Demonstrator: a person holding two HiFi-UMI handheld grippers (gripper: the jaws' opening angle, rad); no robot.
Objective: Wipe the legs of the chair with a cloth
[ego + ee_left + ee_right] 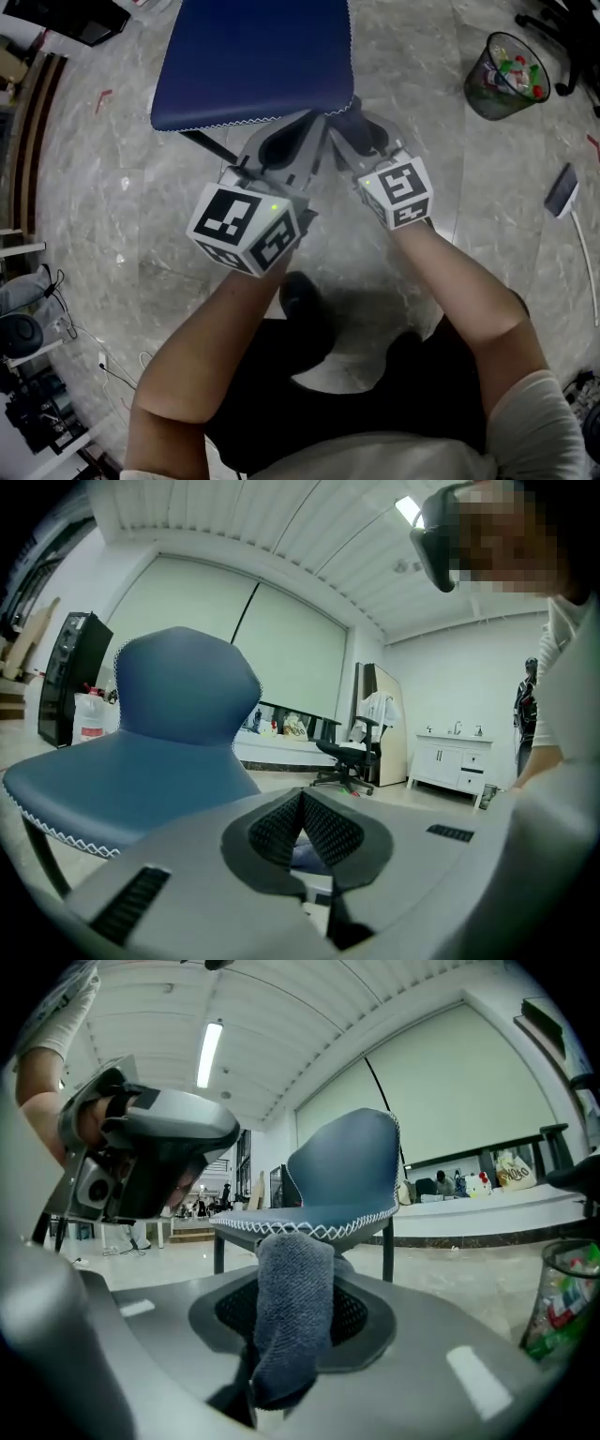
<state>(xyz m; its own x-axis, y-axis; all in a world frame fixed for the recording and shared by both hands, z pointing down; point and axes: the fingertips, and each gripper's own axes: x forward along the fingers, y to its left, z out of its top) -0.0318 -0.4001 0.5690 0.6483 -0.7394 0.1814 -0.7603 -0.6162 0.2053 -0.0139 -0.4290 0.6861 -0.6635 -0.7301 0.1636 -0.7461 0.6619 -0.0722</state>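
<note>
The chair has a blue padded seat (pixel 253 56) and thin black legs (pixel 208 146). Both grippers are held close together just under its front edge. My right gripper (pixel 291 1274) is shut on a grey-blue cloth (pixel 289 1316), which drapes over the jaws and hides their tips. In the right gripper view, the seat's stitched edge (pixel 309 1227) is right behind the cloth, and two legs (pixel 387 1251) stand farther back. My left gripper (pixel 300 799) is shut, with its ribbed pads (pixel 328 832) meeting at the tips. It points past the seat (pixel 122 780).
A wire waste bin (pixel 507 75) with rubbish stands on the marble floor at the right. A dark flat object (pixel 561 190) lies farther right. The left gripper view shows a black office chair (pixel 345 757) and a white cabinet (pixel 457 761) behind. My legs are below the grippers.
</note>
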